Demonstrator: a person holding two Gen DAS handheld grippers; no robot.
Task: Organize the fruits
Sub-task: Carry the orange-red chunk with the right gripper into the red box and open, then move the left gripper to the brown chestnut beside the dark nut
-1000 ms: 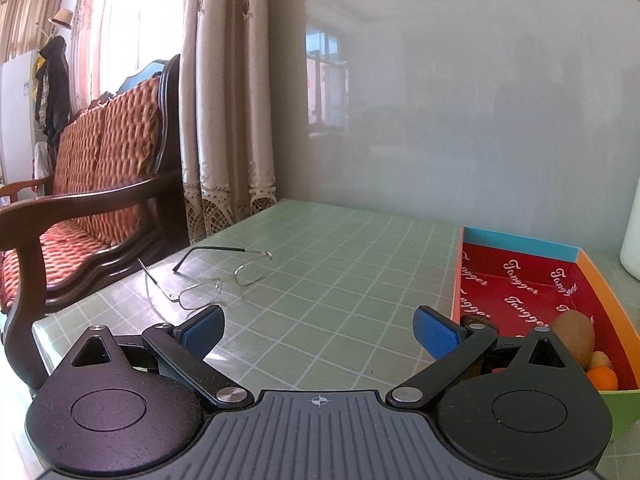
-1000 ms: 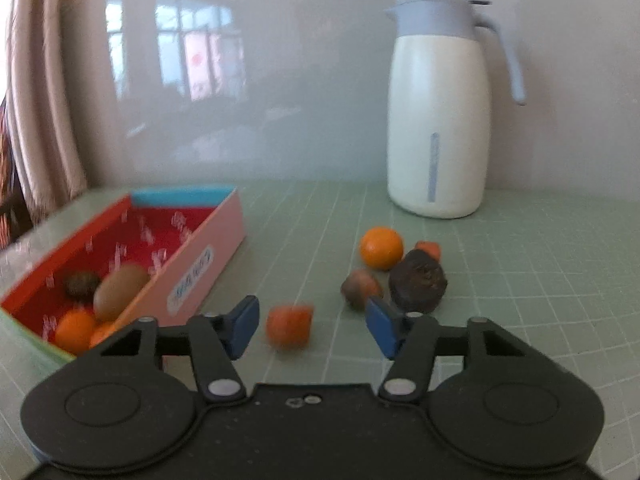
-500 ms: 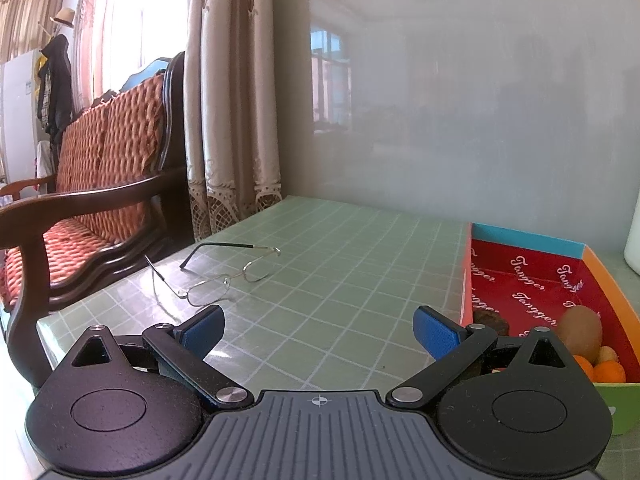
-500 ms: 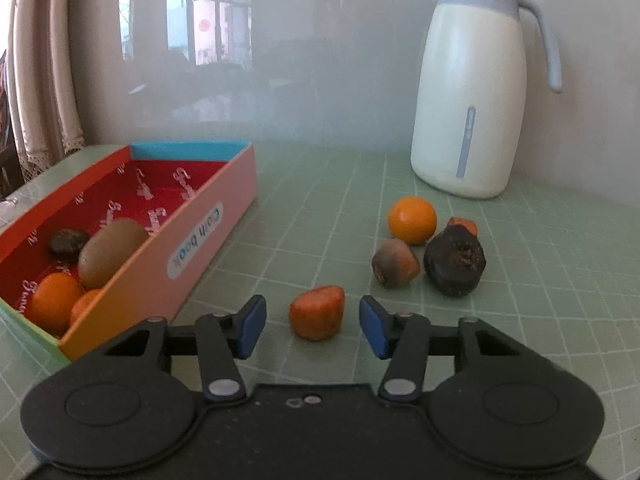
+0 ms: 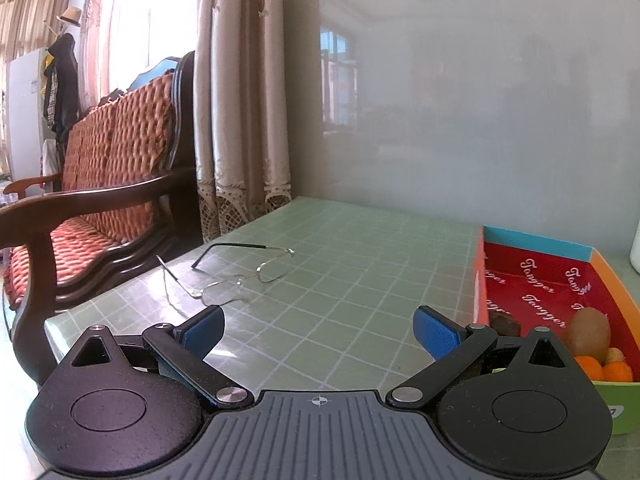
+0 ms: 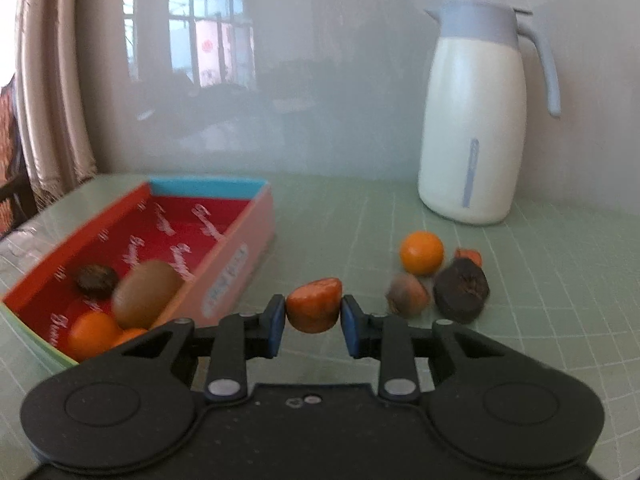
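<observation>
My right gripper (image 6: 313,317) has just been closing, and its blue pads now pinch a small reddish-orange fruit (image 6: 314,309). To its left lies the open red-lined cardboard box (image 6: 240,264), holding a brown kiwi (image 6: 146,294), two oranges and a dark fruit. Ahead to the right, a round orange (image 6: 422,252) and two dark fruits sit on the green gridded mat (image 6: 340,224). My left gripper (image 5: 319,332) hangs wide open, wire-framed spectacles (image 5: 236,270) ahead of it.

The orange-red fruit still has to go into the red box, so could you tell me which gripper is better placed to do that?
The right. The right gripper has just been closing and its pads now clamp the orange-red fruit, with the red box close beside it. The left gripper is open and empty above the table.
</observation>
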